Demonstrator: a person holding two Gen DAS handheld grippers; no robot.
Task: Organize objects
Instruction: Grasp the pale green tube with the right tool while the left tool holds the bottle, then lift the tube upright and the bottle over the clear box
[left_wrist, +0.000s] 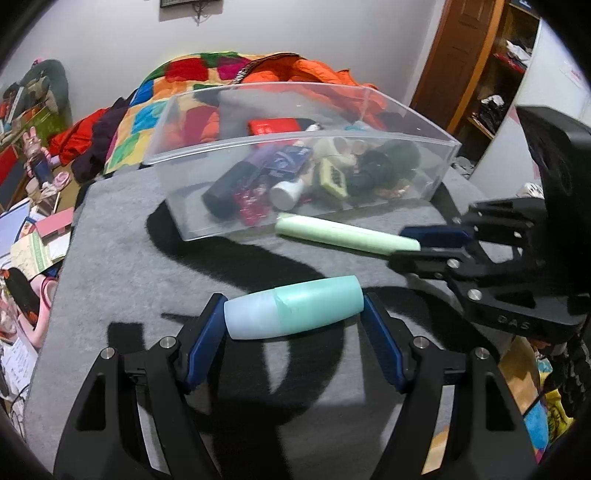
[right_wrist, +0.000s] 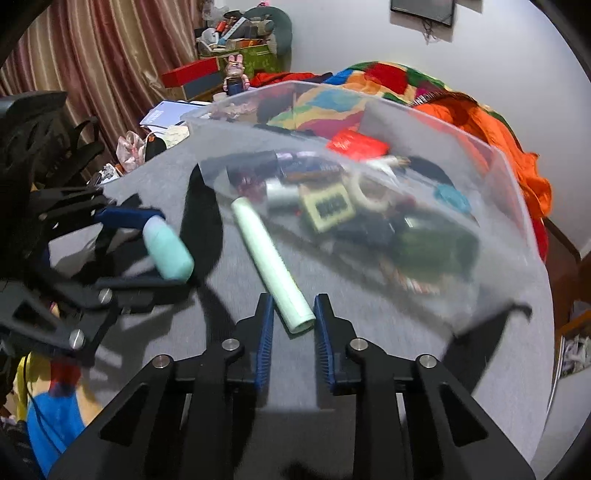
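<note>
A teal and pale-blue bottle (left_wrist: 293, 308) lies on its side on the grey table (left_wrist: 122, 258). My left gripper (left_wrist: 295, 314) has one blue pad at each end of the bottle, touching or nearly so; it also shows in the right wrist view (right_wrist: 168, 253). A pale green tube (left_wrist: 345, 234) lies beside the clear plastic bin (left_wrist: 303, 144). My right gripper (right_wrist: 293, 314) stands around the tube's near end (right_wrist: 295, 314), jaws slightly apart from it. The bin holds several small items.
A colourful quilt and orange jacket (left_wrist: 303, 70) lie behind the bin. Papers, boxes and toys (left_wrist: 33, 221) crowd the floor left of the table. A wooden shelf (left_wrist: 491, 74) stands at the right. Curtains (right_wrist: 92, 55) hang at the left in the right wrist view.
</note>
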